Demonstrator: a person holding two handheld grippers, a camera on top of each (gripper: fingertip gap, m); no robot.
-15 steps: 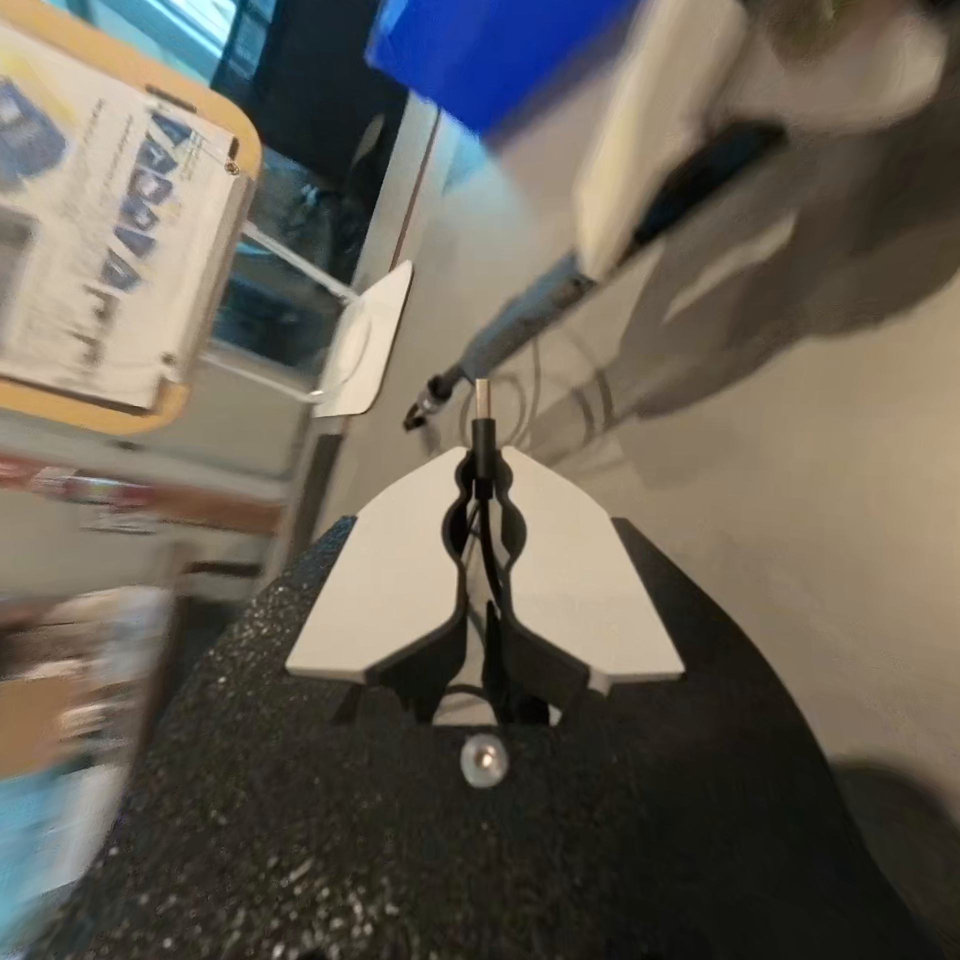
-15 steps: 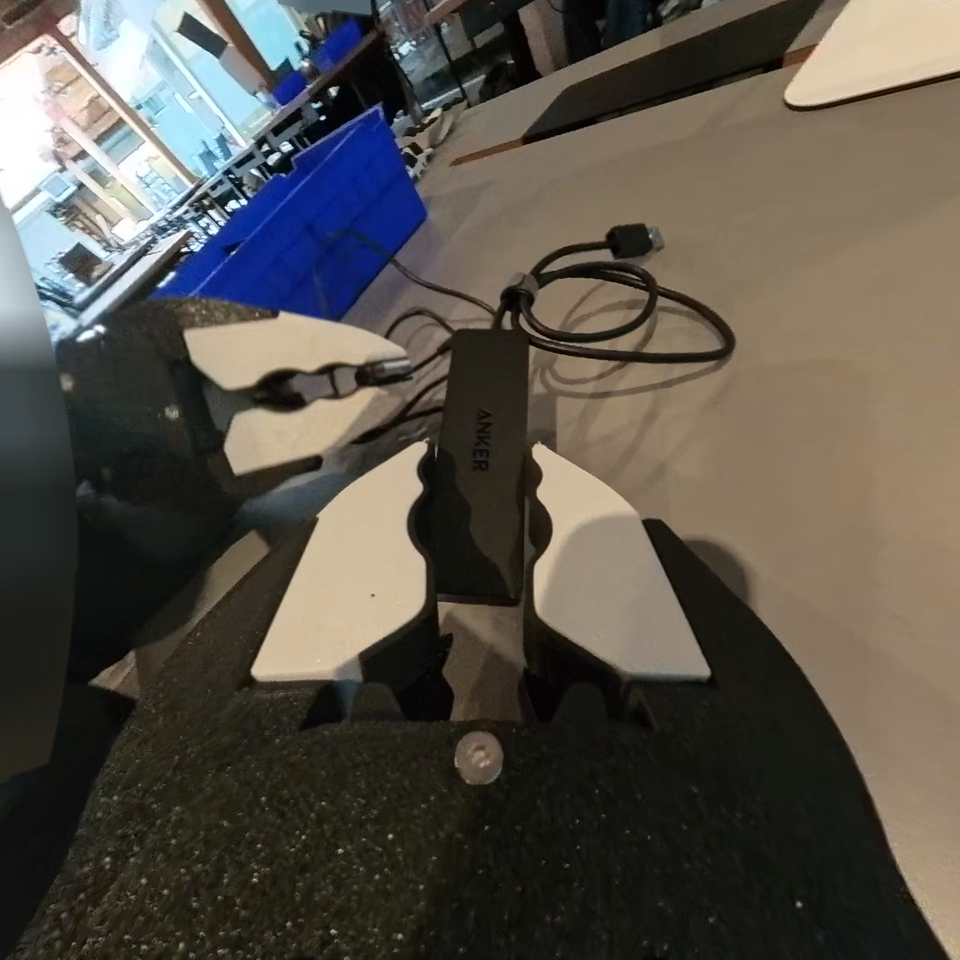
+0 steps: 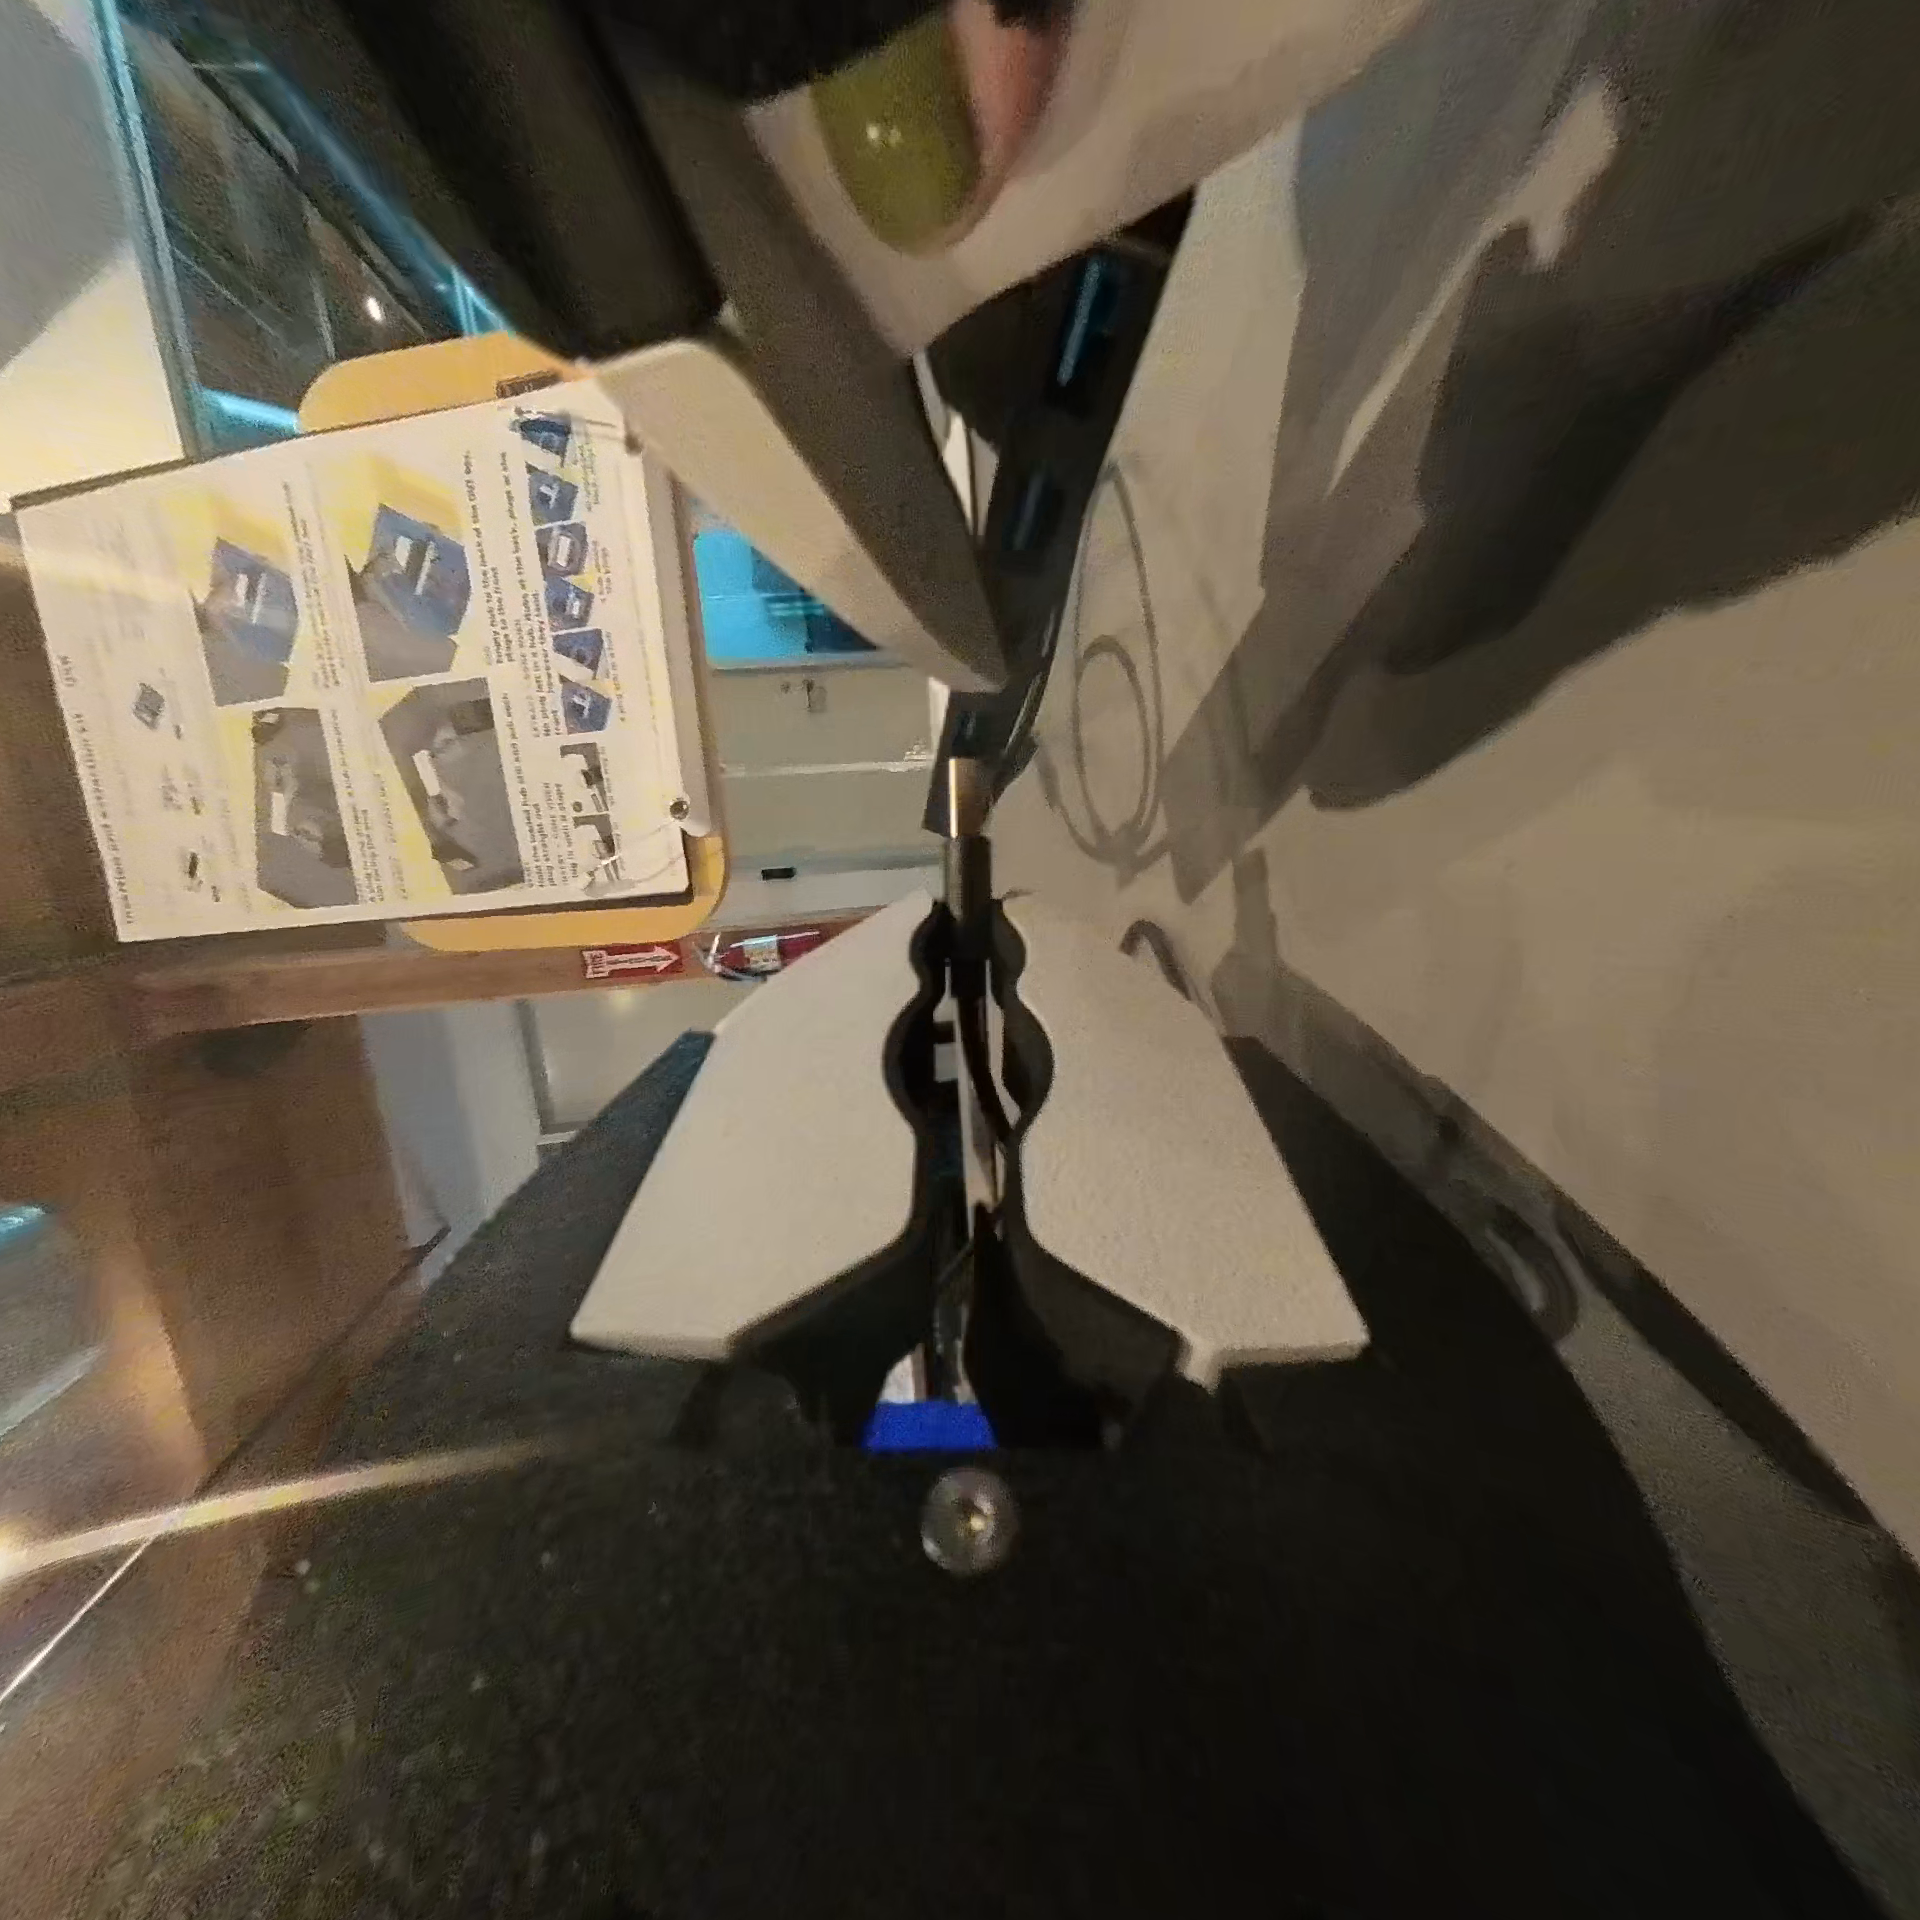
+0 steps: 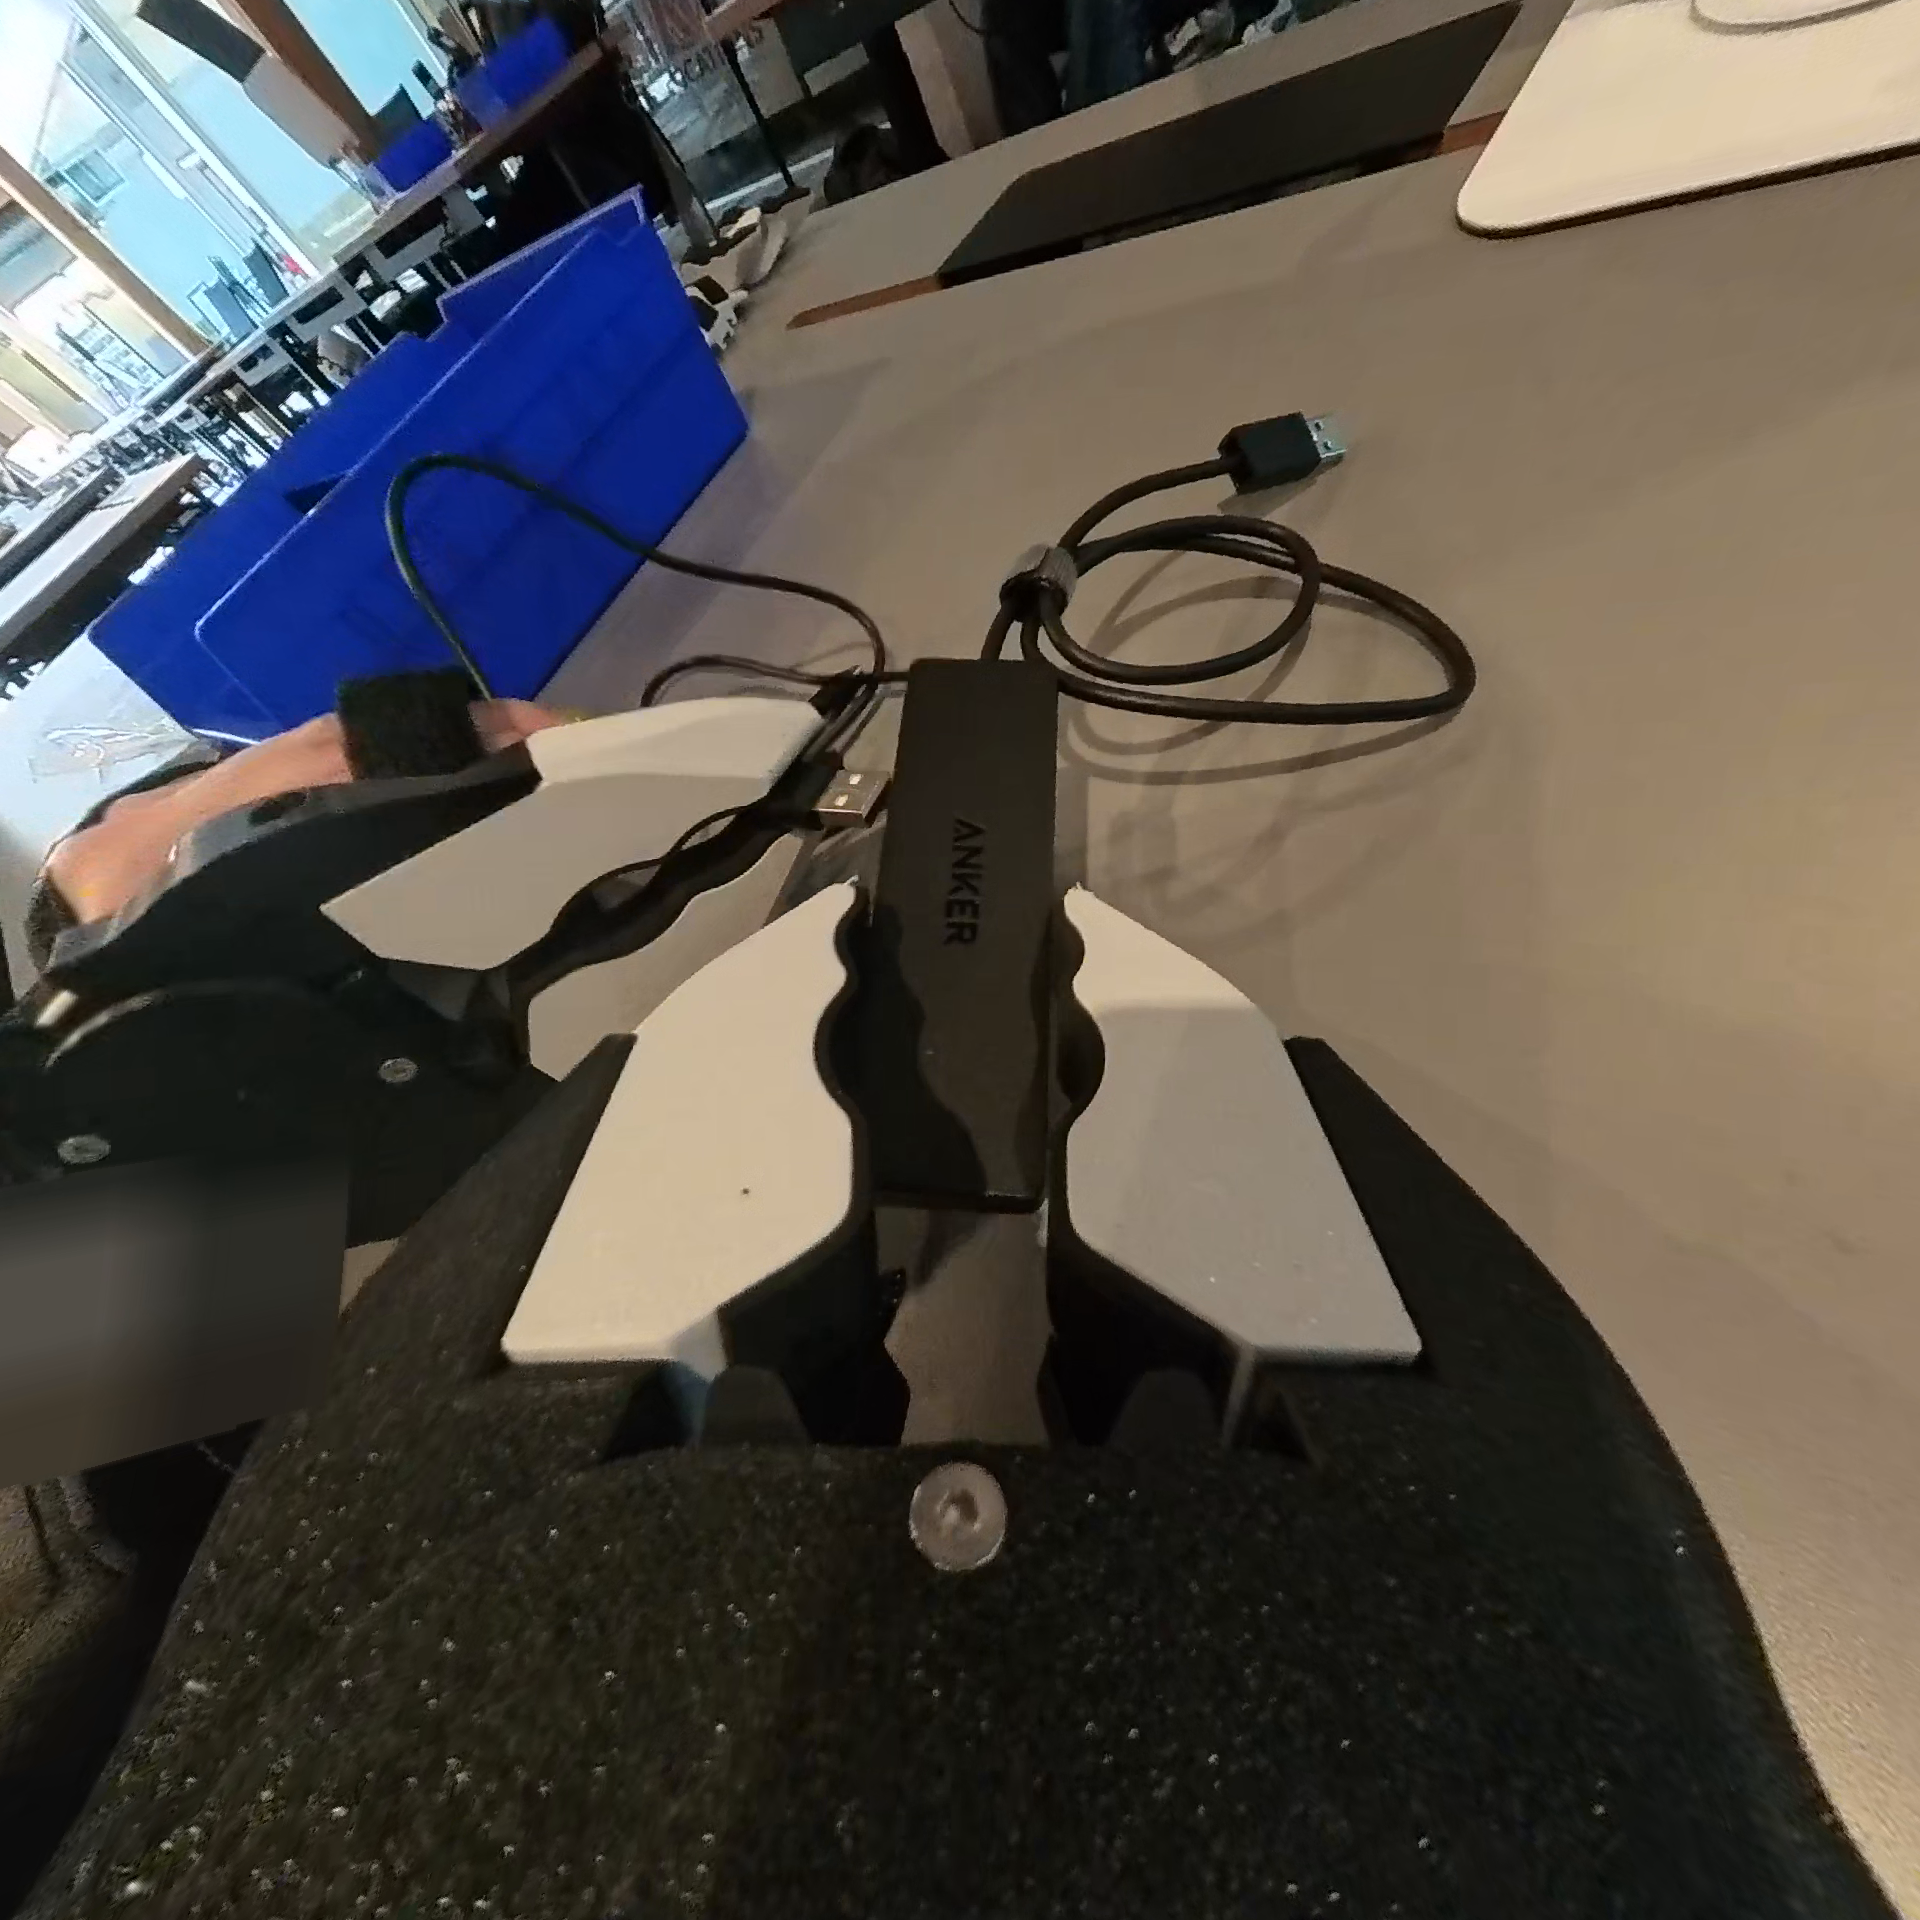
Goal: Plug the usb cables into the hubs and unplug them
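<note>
Right wrist view: plug (image 4: 847, 798) beside hub (image 4: 961, 914) edge (untouched).

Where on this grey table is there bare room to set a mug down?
Bare tabletop lies to the right of the black hub and nearer than its looped cable. More lies beyond the loose plug, up to the white board. It is crowded left of the hub: the left gripper, its USB plug and the blue bin.

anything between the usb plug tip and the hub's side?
Nothing. In the right wrist view the USB plug held by the left tool sits just short of the hub; only a sliver of bare gap.
</note>
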